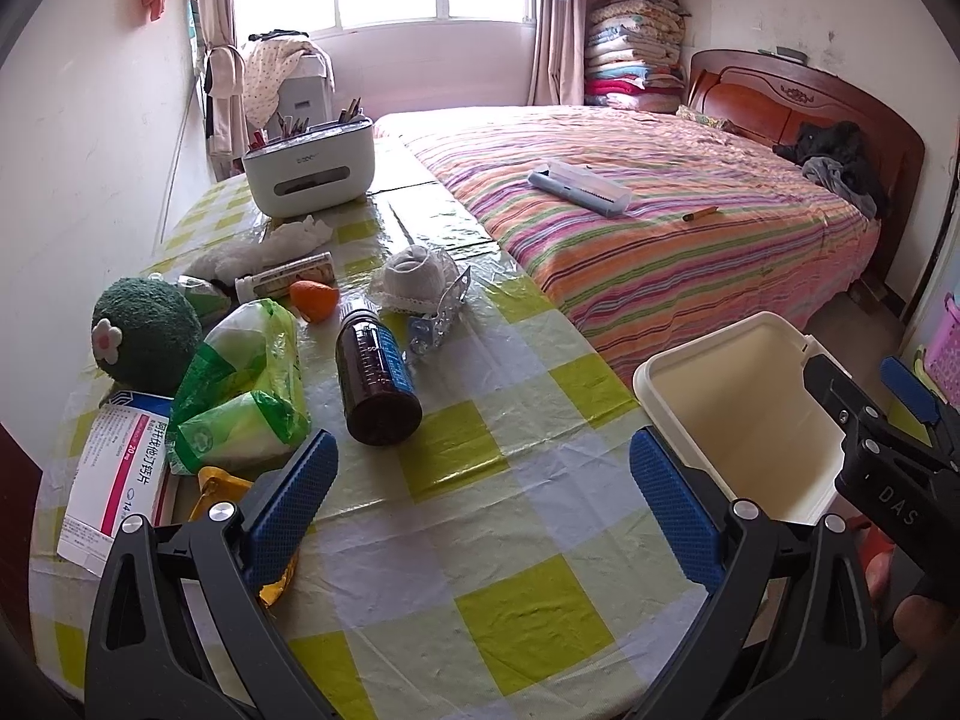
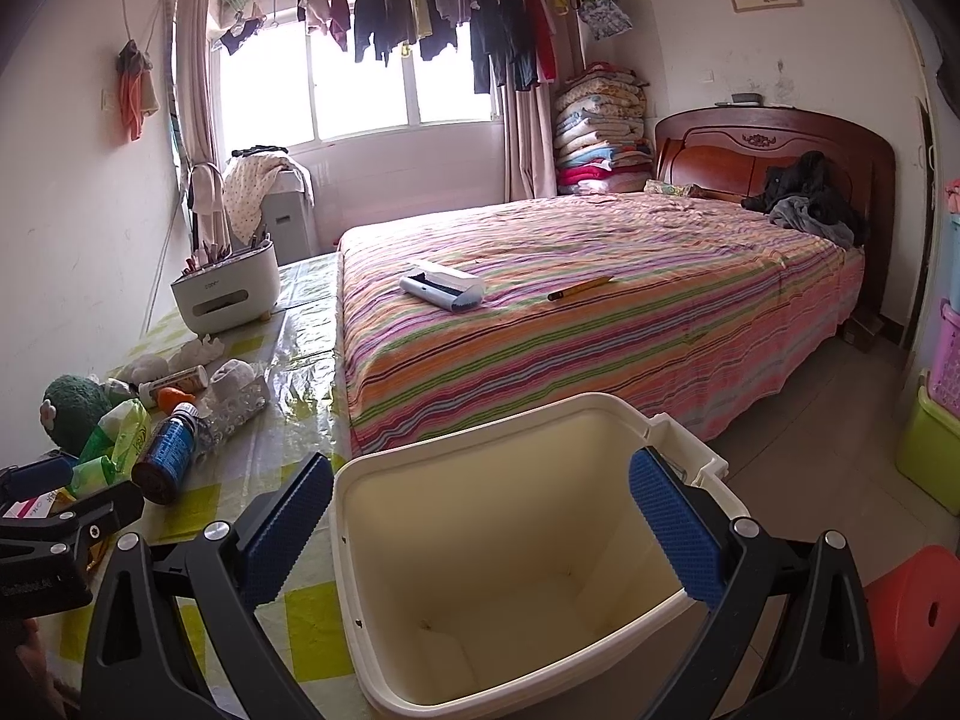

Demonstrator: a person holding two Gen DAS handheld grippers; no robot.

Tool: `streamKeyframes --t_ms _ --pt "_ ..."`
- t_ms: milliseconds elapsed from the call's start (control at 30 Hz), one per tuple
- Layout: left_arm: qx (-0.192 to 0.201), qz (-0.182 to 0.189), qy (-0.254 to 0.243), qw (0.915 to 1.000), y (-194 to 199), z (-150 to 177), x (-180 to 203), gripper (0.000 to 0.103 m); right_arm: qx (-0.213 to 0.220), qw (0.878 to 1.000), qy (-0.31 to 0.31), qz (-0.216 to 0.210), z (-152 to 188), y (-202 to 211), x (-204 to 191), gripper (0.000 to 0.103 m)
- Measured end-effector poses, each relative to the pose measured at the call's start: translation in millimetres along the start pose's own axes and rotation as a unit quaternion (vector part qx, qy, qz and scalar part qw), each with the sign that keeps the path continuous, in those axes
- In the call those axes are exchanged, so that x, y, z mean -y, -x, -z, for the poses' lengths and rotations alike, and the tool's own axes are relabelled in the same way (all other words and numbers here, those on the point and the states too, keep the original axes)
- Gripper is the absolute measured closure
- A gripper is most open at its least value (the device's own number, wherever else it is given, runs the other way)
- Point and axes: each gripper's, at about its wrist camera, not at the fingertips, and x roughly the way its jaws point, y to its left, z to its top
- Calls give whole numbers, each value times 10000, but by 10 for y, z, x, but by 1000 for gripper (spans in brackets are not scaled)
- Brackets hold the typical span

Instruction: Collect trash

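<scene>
Trash lies on the checked table: a brown bottle with a blue label on its side, a green plastic bag, an orange peel, crumpled tissue, a foil blister pack, a medicine box and a gold wrapper. My left gripper hovers open over the table's near part, below the bottle. Beside the table's right edge stands an empty cream bin. My right gripper is open above the bin's mouth.
A green plush toy, a white tube and a white cloth roll sit among the trash. A white organiser box stands at the table's far end. The striped bed borders the table; a red stool is near the bin.
</scene>
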Motion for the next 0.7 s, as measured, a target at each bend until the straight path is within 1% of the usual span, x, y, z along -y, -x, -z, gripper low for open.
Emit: streamKeyframes --t_ms 700 --pt "17 25 -6 10000 47 -10 -2 7 -17 10000 -6 -39 8 -14 -1 6"
